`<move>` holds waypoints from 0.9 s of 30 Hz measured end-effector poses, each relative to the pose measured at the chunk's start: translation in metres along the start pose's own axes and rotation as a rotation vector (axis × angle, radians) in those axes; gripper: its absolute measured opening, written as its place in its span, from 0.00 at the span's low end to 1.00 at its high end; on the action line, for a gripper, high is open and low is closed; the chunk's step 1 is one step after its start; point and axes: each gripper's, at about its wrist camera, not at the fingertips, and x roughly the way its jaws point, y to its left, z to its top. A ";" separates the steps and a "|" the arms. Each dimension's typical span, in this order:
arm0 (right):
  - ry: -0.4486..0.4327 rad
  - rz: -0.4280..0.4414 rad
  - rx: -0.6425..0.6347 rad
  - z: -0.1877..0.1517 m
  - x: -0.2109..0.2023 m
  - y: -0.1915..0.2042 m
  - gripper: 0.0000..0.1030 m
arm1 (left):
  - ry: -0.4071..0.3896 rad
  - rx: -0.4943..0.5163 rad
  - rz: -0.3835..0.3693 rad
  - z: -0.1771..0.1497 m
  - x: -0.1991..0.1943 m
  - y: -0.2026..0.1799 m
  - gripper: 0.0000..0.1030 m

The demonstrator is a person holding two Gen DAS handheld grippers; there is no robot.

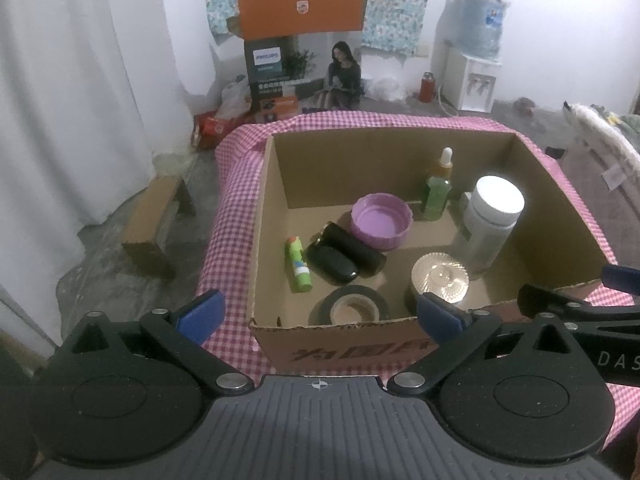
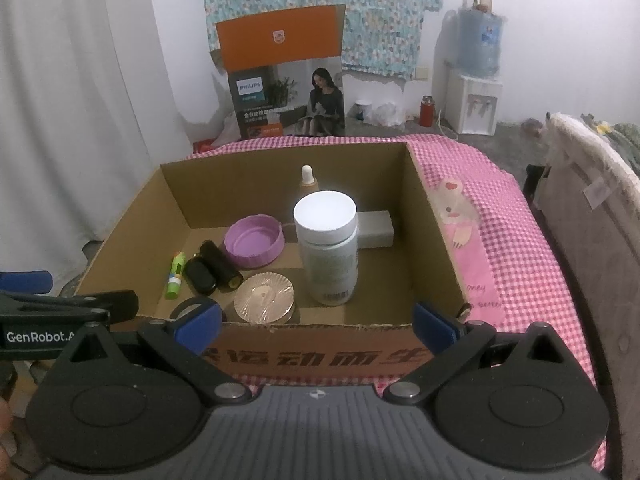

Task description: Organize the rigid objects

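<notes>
An open cardboard box [image 1: 560, 216] [image 2: 432, 236] sits on a pink checked cloth. Inside it stand a white-capped bottle [image 1: 490, 224] [image 2: 326, 248], a green dropper bottle [image 1: 438, 190], a purple lid [image 1: 382, 222] [image 2: 254, 246], a green glue stick [image 1: 298, 264] [image 2: 175, 276], black cases [image 1: 344, 258] [image 2: 212, 270], a gold-lidded jar [image 1: 440, 278] [image 2: 264, 298], a tape roll [image 1: 350, 310] and a grey block [image 2: 374, 230]. My left gripper [image 1: 320, 316] is open and empty at the box's near wall. My right gripper [image 2: 318, 326] is open and empty there too.
The pink checked cloth [image 2: 520, 264] covers the table. A Philips carton [image 1: 304, 64] stands on the floor behind, a water dispenser [image 1: 472, 76] at the back right, a small cardboard piece [image 1: 156, 224] on the floor left. A padded seat [image 2: 592, 240] lies at the right.
</notes>
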 end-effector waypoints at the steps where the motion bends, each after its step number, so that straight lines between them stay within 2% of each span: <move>1: 0.003 0.003 0.003 0.000 0.001 -0.001 1.00 | 0.000 0.001 0.001 0.000 0.000 0.000 1.00; 27: 0.018 0.004 0.018 0.000 0.003 -0.001 1.00 | 0.007 0.011 0.011 0.001 0.000 -0.002 0.99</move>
